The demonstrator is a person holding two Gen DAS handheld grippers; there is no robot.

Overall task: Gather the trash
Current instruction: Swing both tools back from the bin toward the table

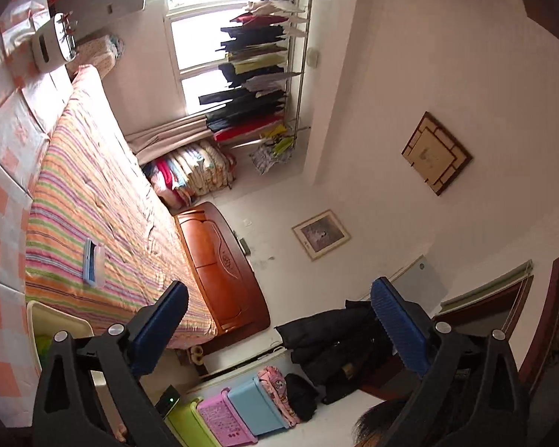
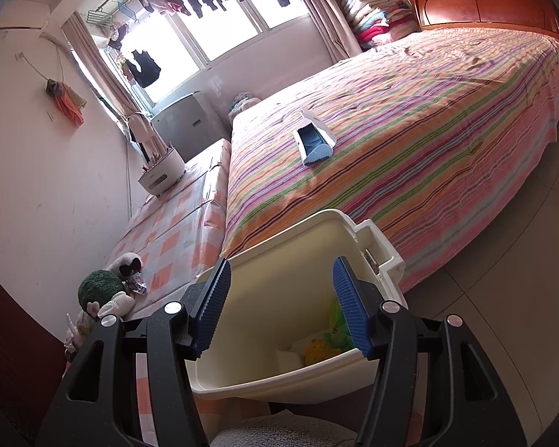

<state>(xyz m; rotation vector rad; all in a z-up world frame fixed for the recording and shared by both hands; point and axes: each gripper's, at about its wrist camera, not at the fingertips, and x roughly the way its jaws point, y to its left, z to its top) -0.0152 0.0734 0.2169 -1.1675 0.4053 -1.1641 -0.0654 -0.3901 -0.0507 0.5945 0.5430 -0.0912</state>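
A cream trash bin (image 2: 357, 229) stands at the foot of the striped bed, with yellow and green trash (image 2: 329, 342) in its bottom. My right gripper (image 2: 279, 298) is open and empty, hovering over the bin's mouth. A blue and white wrapper (image 2: 314, 141) lies on the striped bedspread; it also shows in the left wrist view (image 1: 92, 262). My left gripper (image 1: 279, 316) is open and empty, raised and rolled sideways, pointing across the room. The bin's rim (image 1: 56, 320) shows at the lower left of that view.
The striped bed (image 2: 410, 130) has a wooden headboard (image 2: 480, 0). A checked-cloth bench (image 2: 179, 231) beside it holds a white holder (image 2: 160, 175) and plush toys (image 2: 104, 290). Clothes hang at the window (image 1: 253, 56). Coloured baskets (image 1: 238, 413) and dark jackets (image 1: 335, 342) sit by the wall.
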